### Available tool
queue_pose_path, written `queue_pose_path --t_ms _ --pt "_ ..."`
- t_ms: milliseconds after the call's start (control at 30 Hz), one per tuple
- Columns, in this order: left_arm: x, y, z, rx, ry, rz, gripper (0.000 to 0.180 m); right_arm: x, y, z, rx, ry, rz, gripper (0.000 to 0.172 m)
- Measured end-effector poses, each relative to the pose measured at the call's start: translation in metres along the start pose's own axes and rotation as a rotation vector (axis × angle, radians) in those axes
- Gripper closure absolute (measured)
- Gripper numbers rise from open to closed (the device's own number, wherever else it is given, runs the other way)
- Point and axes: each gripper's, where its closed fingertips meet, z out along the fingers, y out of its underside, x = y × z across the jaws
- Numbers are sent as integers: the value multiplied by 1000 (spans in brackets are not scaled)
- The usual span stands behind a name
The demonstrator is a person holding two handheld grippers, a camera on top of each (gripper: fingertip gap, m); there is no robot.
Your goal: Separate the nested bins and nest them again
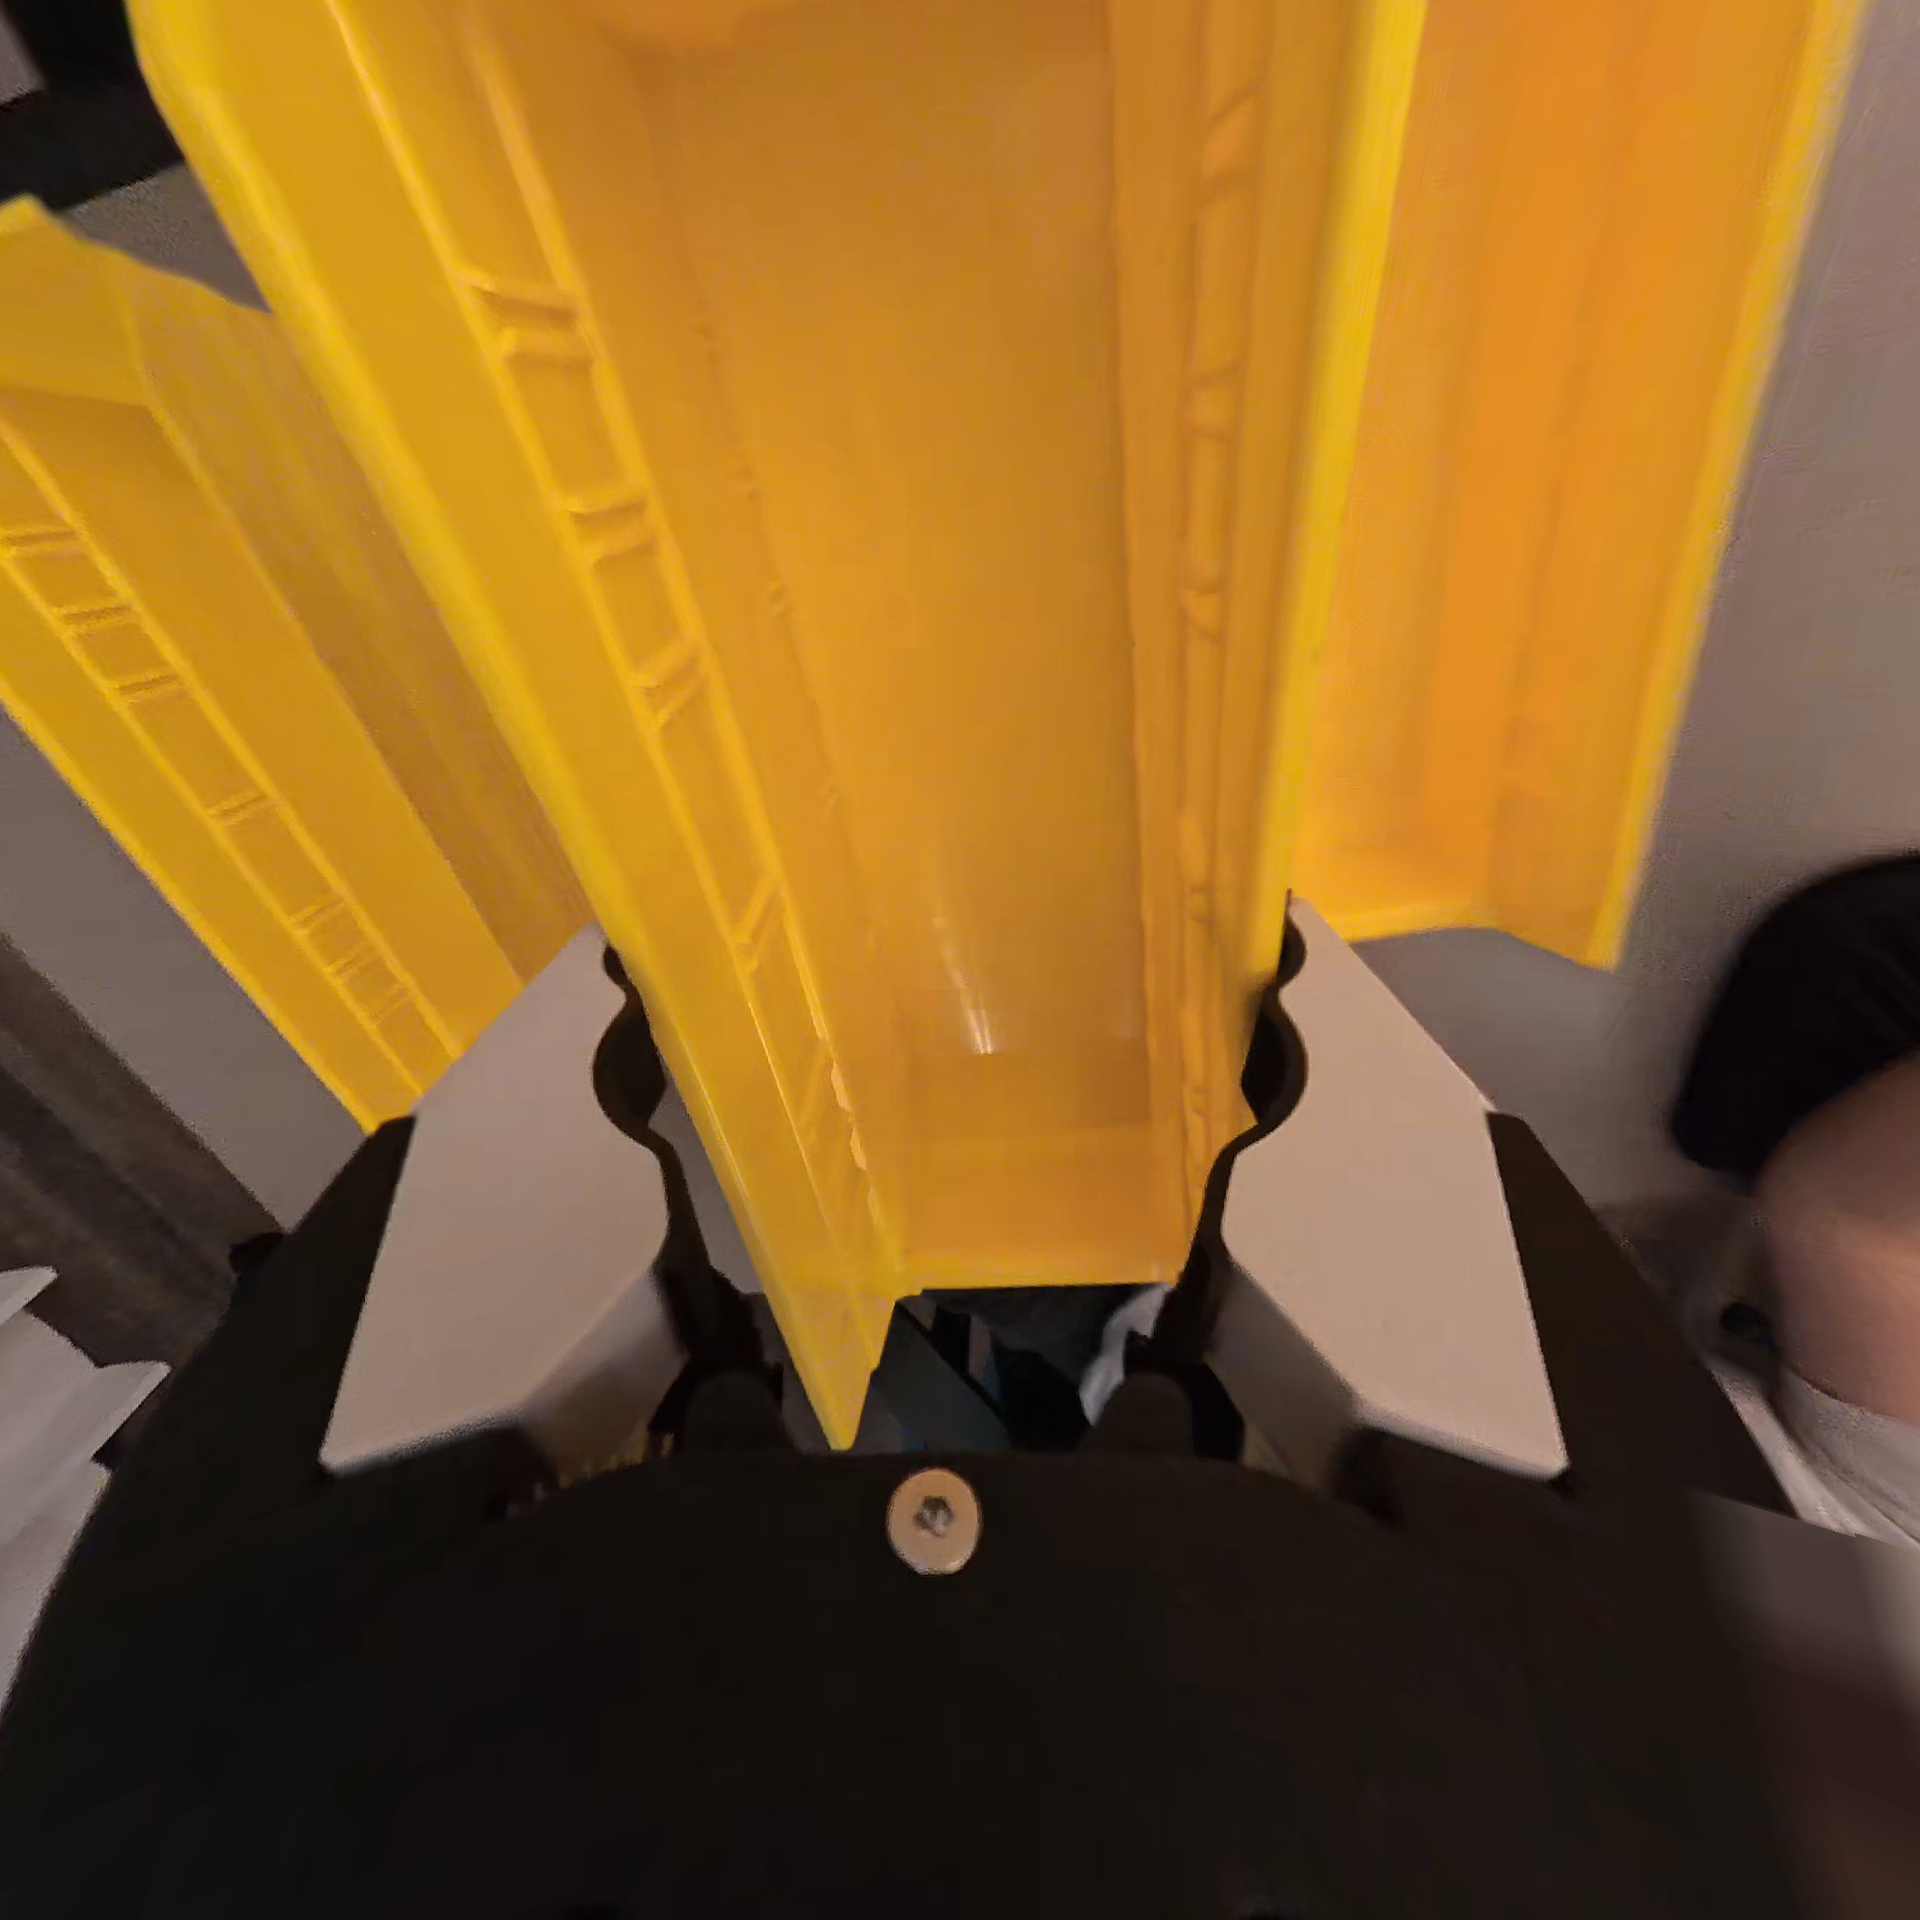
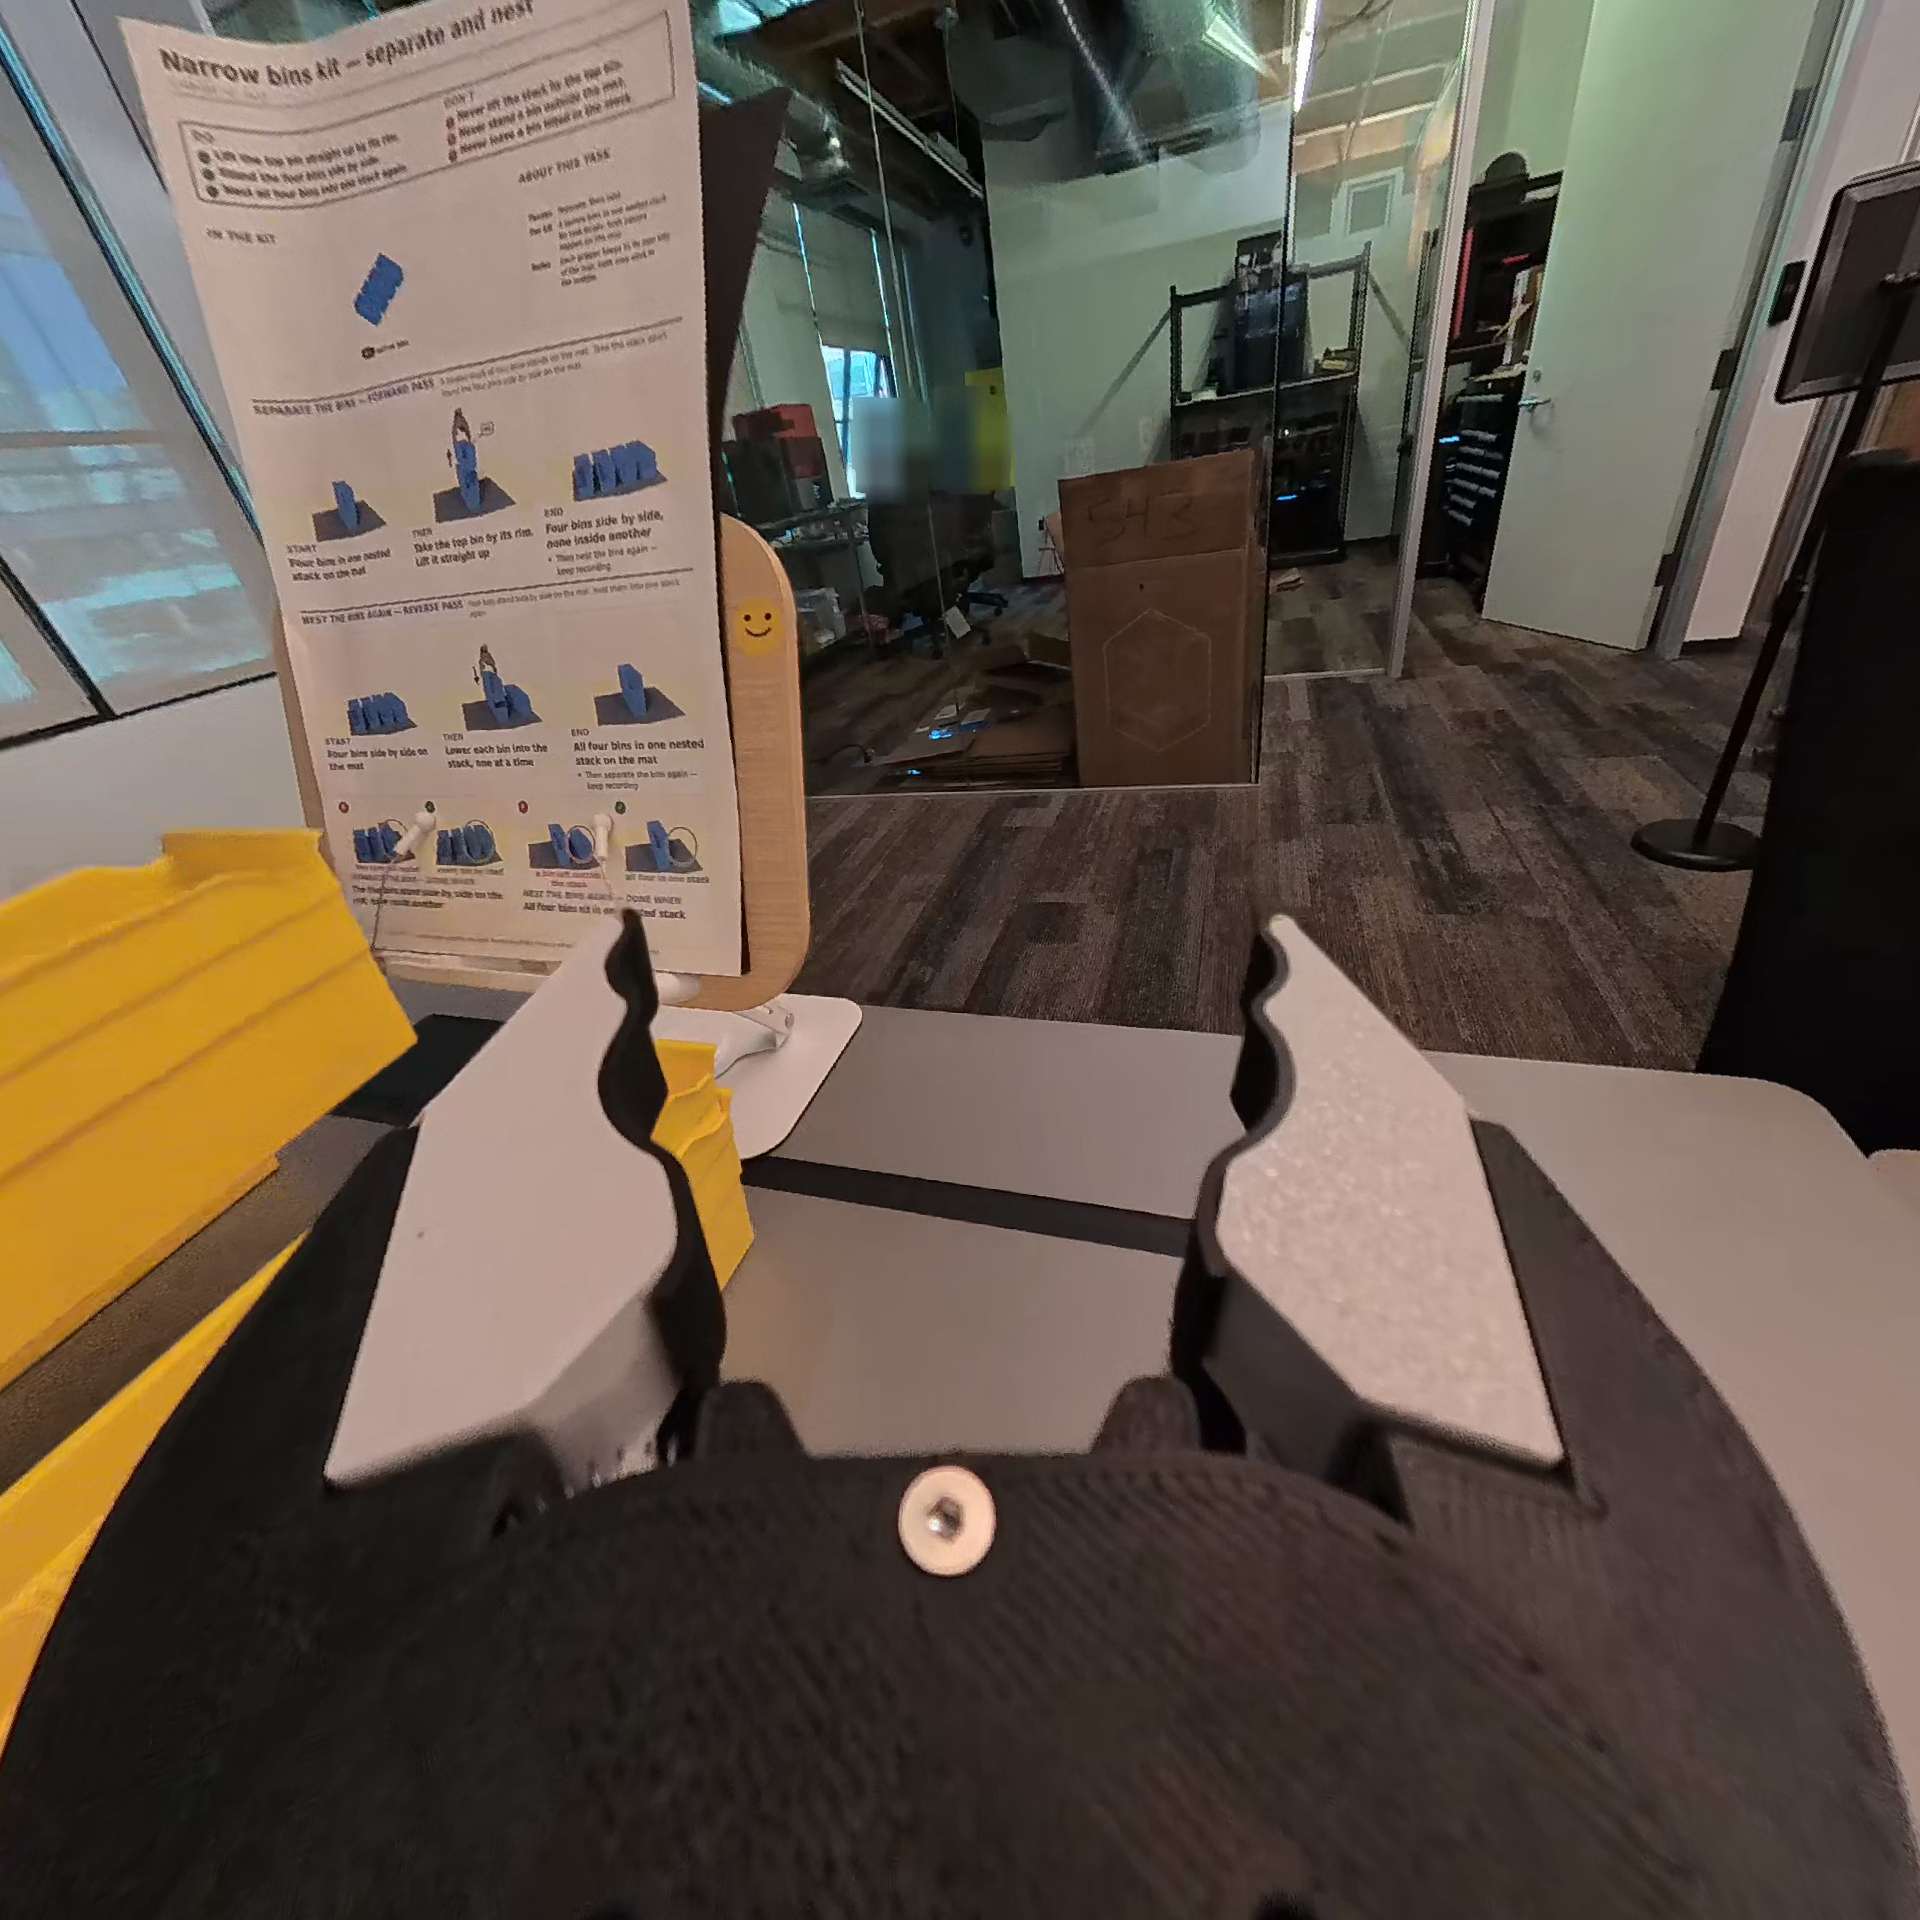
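Observation:
In the left wrist view, my left gripper [image 1: 945,925] is shut on a narrow yellow bin [image 1: 935,623]. Both pads press on its long walls, and I look into its open inside. Two more yellow bins lie beside it, one on the left [image 1: 208,623] and one on the right [image 1: 1507,520]. In the right wrist view, my right gripper [image 2: 951,935] is open and empty above the grey table [image 2: 1039,1330]. A yellow bin [image 2: 177,1039] shows at the left edge. Another yellow piece [image 2: 712,1153] shows just behind my left finger.
A printed instruction sheet [image 2: 468,468] stands on a wooden stand [image 2: 774,831] with a white base [image 2: 800,1070] at the table's far side. A black mat edge [image 2: 966,1200] crosses the table. A person's arm [image 1: 1818,1091] shows at the right.

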Motion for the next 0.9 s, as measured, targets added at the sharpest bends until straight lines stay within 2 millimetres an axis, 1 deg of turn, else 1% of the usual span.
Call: queue_pose_path --t_ms 67,133,167,233,300,367,467,567,600,700,900 --pt "32 -5 -17 -4 64 28 65 5 4 1 -14 7 8 59" --pt "63 -12 -27 -1 140 47 64 10 7 2 -25 12 22 59" --pt "78 -15 -27 -1 184 52 64 12 8 1 -29 12 31 59" --pt "102 -21 -20 -18 267 51 64 16 8 0 -33 13 49 59" --pt "117 -25 -7 -48 313 42 64 17 7 -2 -28 9 66 59" --pt "121 -28 8 -69 306 32 65 17 3 -4 -17 0 77 59" --pt "111 -38 25 -58 240 0 65 14 -1 -6 -4 -12 79 59" --pt "98 -43 31 -54 190 -50 62 8 -3 -6 0 -26 75 59" --pt "97 -44 33 -55 192 -65 62 7 -3 -5 -1 -29 72 59" --pt "100 -44 40 -65 193 -75 62 4 0 -3 -13 -36 69 59" --pt "103 -49 54 -73 101 -72 61 4 3 -2 -25 -37 73 59"
